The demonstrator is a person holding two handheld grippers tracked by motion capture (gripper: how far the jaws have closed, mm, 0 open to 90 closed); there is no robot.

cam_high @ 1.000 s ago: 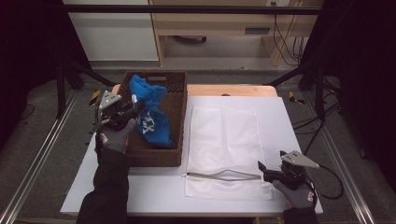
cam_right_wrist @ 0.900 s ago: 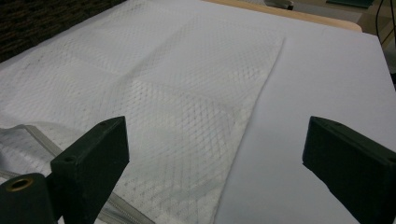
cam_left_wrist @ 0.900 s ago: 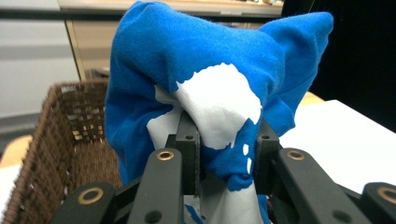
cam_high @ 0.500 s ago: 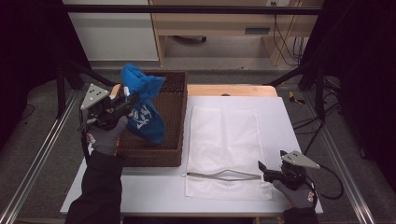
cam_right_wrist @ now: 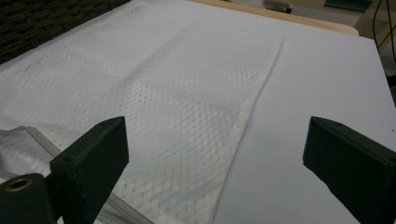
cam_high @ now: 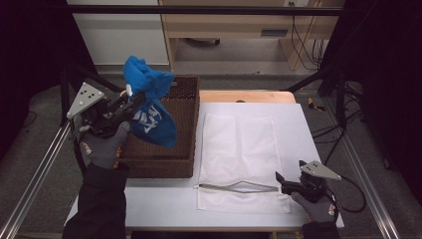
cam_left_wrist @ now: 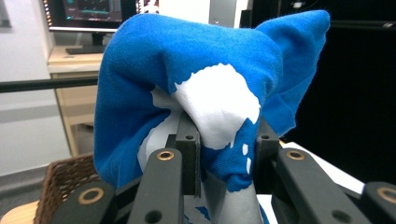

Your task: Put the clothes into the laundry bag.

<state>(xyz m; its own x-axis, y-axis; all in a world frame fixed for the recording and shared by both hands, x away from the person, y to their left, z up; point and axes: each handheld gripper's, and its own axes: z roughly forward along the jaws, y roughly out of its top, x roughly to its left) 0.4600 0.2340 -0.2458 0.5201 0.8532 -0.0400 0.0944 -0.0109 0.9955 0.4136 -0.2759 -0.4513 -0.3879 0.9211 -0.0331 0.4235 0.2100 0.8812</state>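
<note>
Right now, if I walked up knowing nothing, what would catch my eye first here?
First, the bright blue garment with white print, pinched in the left tongs and held up over the brown wicker basket at the table's left. Next, the white mesh laundry bag lying flat beside it, with the open right tongs at its near right corner.

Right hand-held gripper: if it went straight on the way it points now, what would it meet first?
Probably the white mesh bag: the open right hand-held gripper looks along the bag's edge, low over the white table. Depth is unclear.

text: none legible | blue garment (cam_high: 149, 117): white print, unreadable
</note>
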